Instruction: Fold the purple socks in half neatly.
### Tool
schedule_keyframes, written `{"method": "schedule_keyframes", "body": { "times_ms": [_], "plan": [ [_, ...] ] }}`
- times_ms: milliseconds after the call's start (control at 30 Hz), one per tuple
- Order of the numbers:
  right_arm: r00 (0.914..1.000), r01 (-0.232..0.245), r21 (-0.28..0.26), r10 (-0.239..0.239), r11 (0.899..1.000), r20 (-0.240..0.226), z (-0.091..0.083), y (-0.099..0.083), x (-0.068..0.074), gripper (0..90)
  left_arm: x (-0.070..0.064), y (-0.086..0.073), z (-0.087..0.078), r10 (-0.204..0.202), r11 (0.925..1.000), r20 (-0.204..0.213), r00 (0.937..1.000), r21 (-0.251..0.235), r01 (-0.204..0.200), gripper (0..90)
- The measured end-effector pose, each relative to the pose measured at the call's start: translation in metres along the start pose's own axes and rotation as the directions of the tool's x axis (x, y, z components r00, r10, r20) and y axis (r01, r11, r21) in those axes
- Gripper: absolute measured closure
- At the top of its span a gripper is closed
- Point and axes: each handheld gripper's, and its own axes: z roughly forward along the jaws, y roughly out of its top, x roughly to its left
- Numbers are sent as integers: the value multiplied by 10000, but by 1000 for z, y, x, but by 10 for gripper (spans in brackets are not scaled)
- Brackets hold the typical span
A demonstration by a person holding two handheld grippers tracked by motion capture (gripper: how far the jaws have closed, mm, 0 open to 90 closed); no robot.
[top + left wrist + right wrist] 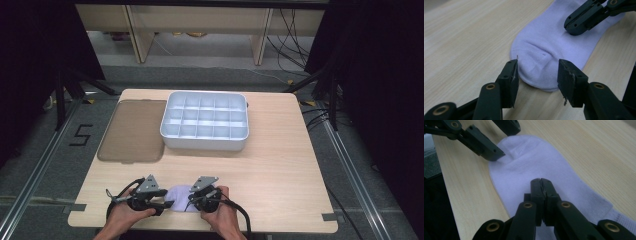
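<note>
1. Viewing the table (280, 165) from the high view, I locate the pale lilac sock (180, 192) lying flat near the front edge, between the two grippers.
2. I read the left gripper (537, 75) in its own view: jaws apart, straddling the rounded toe end of the sock, with fabric between the pads but nothing clamped.
3. I read the right gripper (541, 186) in its own view: jaws pressed together, tips down on the middle of the sock. Whether a fold of fabric is pinched between them I cannot tell; the tips hide the contact.
4. I note the white compartment tray (205, 122) standing at the table's far middle, well apart from the sock.
5. I note the brown translucent lid (132, 131) lying flat just beside the tray, on its left.
</note>
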Motion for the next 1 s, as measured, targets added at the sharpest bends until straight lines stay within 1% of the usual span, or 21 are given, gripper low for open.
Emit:
{"method": "schedule_keyframes", "body": {
  "times_ms": [33,133,167,200,267,300,333,367,400,433,467,533,600,633,700,733,767,800,933,967,1000],
  "plan": [
    [9998,73,-108,-71,9999,192,2,0,0,890,1,0,1,109,9999,-19,9999,120,-109,514],
    [9997,234,-58,-233,9997,37,2,0,0,889,2,2,2,160,9998,-43,9999,126,-160,570],
    [9997,235,-55,-234,9997,94,2,1,0,889,2,2,2,80,9999,32,10000,71,-80,603],
    [9999,118,-9,-118,9999,68,2,1,0,888,3,3,2,266,9995,207,9994,150,-269,638],
    [9998,144,-30,-144,9999,133,2,1,1,885,2,2,2,208,9998,176,9996,-14,-208,721],
    [9992,380,-60,-379,9993,104,3,1,0,878,1,1,1,126,9999,269,9996,-66,-125,765],
    [9999,93,-112,-92,9999,125,3,1,1,864,1,1,2,59,9998,224,9997,-207,-54,793],
    [9998,126,-17,-126,9999,148,1,1,1,855,1,1,1,130,9996,297,9995,-252,-122,811],
    [10000,28,-95,-28,10000,-10,1,1,1,852,2,2,-1,443,9988,282,9986,-222,-436,816],
    [9994,339,-7,-339,9994,-7,-1,1,0,853,0,2,-2,194,9992,366,9991,-347,-181,820],
    [9992,406,7,-406,9992,-9,-2,2,0,859,0,2,-3,370,9987,371,9986,-362,-356,821],
    [9992,394,-13,-394,9992,36,-6,4,1,873,0,3,-5,416,9983,352,9985,-432,-401,824],
    [9984,522,-43,-521,9986,219,-11,4,0,885,-1,3,-6,290,9984,379,9989,-499,-271,826],
    [9985,546,123,-547,9984,84,-14,4,-1,892,-2,3,-8,332,9981,350,9988,-531,-313,827],
    [9974,717,337,-720,9969,96,-12,2,-1,900,-2,4,-10,316,9968,410,9987,-740,-285,827],
    [9983,553,415,-560,9976,154,-9,0,0,900,-1,5,-12,499,9967,383,9980,-653,-474,828],
    [9981,610,541,-614,9967,66,-6,-1,0,900,-2,6,-13,445,9955,504,9977,-860,-401,828],
    [9971,765,334,-764,9965,-36,-3,-1,1,900,-2,7,-16,689,9935,503,9964,-944,-640,828],
    [9961,866,376,-858,9955,-222,2,5,7,900,-1,7,-25,507,9928,579,9970,-1113,-440,829],
    [9952,958,277,-952,9950,-243,3,5,7,900,-1,8,-27,643,9914,602,9961,-1176,-569,829],
    [9964,822,252,-817,9963,-210,4,6,8,900,0,8,-30,643,9915,602,9961,-1172,-569,829]
  ]
}}
